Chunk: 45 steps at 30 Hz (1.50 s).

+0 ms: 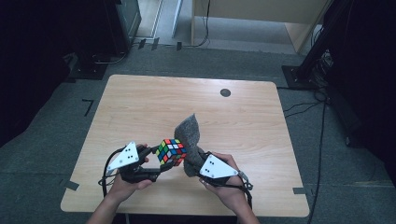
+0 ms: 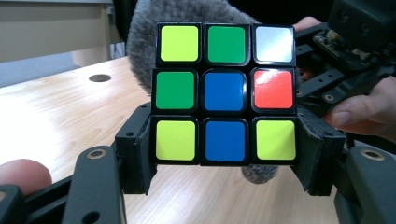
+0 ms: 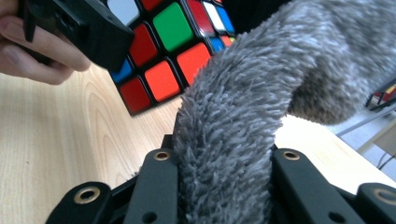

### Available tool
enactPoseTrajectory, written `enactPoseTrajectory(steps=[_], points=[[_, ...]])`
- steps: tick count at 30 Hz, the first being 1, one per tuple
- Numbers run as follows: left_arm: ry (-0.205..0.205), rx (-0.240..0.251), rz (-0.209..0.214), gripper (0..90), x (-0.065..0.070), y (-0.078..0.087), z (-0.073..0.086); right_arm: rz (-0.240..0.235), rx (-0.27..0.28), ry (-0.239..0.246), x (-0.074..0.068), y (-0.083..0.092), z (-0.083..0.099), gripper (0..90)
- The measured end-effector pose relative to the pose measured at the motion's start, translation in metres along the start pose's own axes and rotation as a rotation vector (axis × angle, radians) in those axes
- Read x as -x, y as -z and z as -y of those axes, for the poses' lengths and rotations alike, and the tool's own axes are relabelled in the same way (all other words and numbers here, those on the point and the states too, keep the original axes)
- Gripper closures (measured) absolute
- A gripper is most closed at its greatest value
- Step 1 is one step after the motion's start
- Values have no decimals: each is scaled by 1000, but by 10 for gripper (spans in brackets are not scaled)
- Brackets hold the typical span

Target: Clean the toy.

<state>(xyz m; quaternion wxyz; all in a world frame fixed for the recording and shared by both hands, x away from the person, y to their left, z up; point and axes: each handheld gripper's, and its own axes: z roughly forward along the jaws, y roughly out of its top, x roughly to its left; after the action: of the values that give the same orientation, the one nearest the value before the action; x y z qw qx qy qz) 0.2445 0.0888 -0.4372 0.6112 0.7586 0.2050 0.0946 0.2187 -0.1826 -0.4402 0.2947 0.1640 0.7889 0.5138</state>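
The cube (image 2: pixel 225 94) is pinched by the left gripper (image 1: pixel 156 164); the cloth (image 3: pixel 233 140), clamped in the right gripper (image 1: pixel 194 163), should be rubbed lightly across 1 face.

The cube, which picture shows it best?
The left gripper view: the cube faces the camera, one whole side with all nine stickers sharp. The high view shows it small beside the grey cloth. The right gripper view shows just a corner behind the cloth.
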Motion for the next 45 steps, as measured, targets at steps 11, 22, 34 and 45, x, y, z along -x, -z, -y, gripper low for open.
enactPoseTrajectory(steps=[11, 22, 34, 45], points=[[60, 40, 10, 347, -6, 6, -2, -55, -51, 71, -14, -11, 3, 727], [73, 48, 17, 346, -6, 5, -2, -121, -50, 94, -26, -19, 9, 715], [78, 63, -1, 346, -9, 7, -2, -135, -37, 102, -33, -22, 8, 710], [-82, -45, -107, 346, 0, -5, 11, 107, 47, -345, 12, 19, -15, 716]])
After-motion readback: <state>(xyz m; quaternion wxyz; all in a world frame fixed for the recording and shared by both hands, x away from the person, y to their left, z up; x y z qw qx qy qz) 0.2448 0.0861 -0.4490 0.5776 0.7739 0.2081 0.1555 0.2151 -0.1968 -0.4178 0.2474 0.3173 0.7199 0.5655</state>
